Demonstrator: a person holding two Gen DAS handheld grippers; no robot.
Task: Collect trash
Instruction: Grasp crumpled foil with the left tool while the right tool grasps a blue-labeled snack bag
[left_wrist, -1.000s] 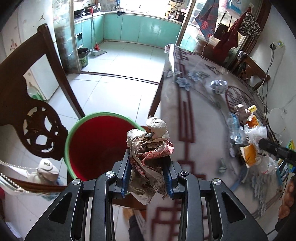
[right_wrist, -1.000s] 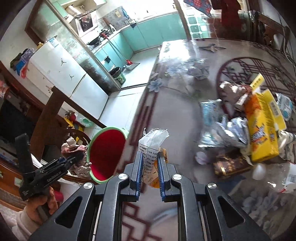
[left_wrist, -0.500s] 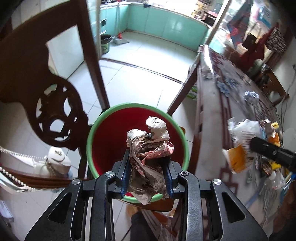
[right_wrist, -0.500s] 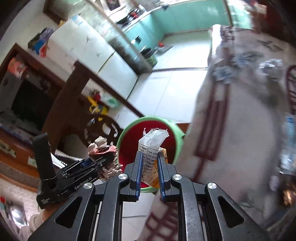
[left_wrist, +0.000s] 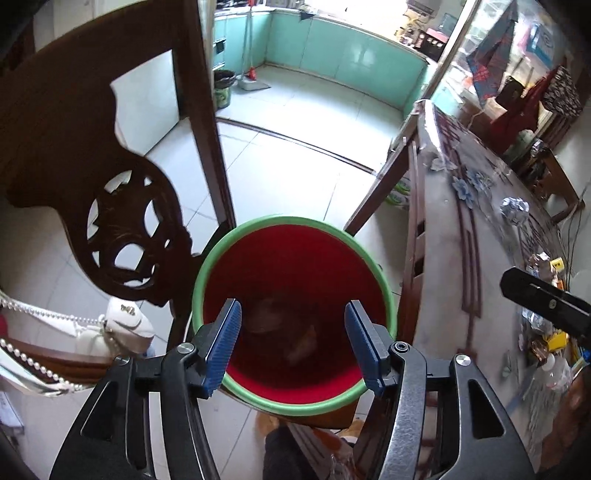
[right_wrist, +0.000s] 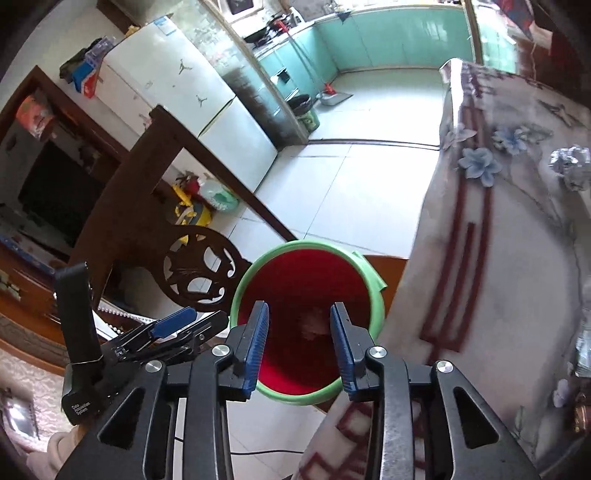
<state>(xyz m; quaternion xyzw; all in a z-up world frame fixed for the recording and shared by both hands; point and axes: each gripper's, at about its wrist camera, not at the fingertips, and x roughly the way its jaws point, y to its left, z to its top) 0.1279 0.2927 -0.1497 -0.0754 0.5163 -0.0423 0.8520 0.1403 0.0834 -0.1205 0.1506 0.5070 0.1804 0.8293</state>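
Trash (left_wrist: 284, 328) lying dim and brownish at the bottom of the red bin (left_wrist: 295, 400), seen also as a pale crumpled lump (right_wrist: 314, 325) from the right wrist view; exact pieces too dark to tell apart. Bin green-rimmed, standing on the tiled floor (left_wrist: 295, 173) between a carved dark wooden chair (left_wrist: 122, 236) and the edge of the counter (left_wrist: 491, 258). Left gripper (left_wrist: 293, 341) poised above the bin mouth, blue pads spread wide, nothing between them. Right gripper (right_wrist: 299, 343) likewise over the bin, jaws parted and bare, with the left gripper (right_wrist: 173, 325) visible just beside the rim on the chair side. More trash on the counter: a crumpled foil ball (left_wrist: 515, 210) near the far end, wrappers and a clear plastic bottle (left_wrist: 550, 373) bunched toward the near right. Counter covered in a flowered cloth with red line patterns. White sneaker (left_wrist: 122, 325) with a bead string under the chair.
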